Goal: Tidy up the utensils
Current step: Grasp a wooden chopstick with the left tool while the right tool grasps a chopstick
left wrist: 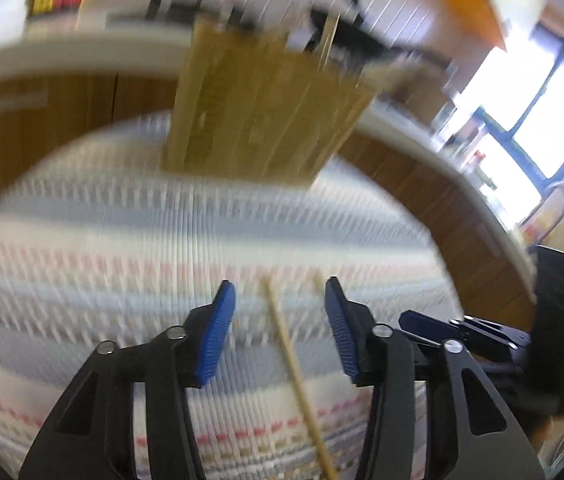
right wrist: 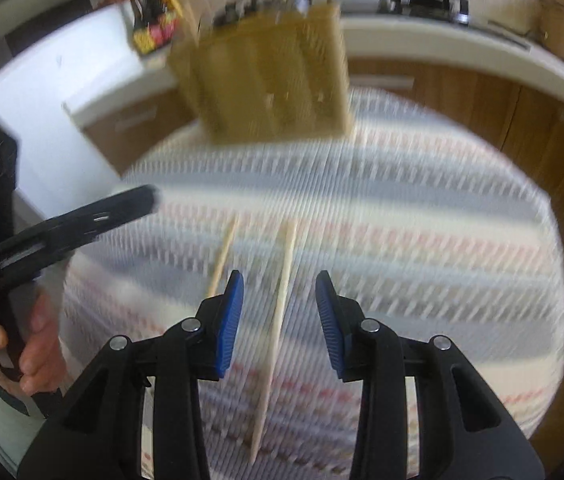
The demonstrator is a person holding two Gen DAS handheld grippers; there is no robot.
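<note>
Both views are smeared by motion; the left gripper (left wrist: 280, 294), black-armed with blue ribbed pads, has its jaws spread apart above a round table covered by a striped woven cloth (left wrist: 122, 240) in pale blue, cream and pink; a slim pale wooden chopstick (left wrist: 294, 372) lies on the cloth in the gap between the pads, touching neither. The right gripper (right wrist: 279, 290), of the same build, is likewise spread; a second pale wooden chopstick (right wrist: 278, 320) runs lengthwise between its pads with clear space on both sides, and another chopstick (right wrist: 222, 258) lies on the cloth just to its left. At the far edge of the table stands a tan bamboo utensil organiser (left wrist: 266, 112) with long compartments; its contents are too blurred to tell. In the right wrist view a person's hand (right wrist: 22, 348) grips the black handle at the lower left.
</note>
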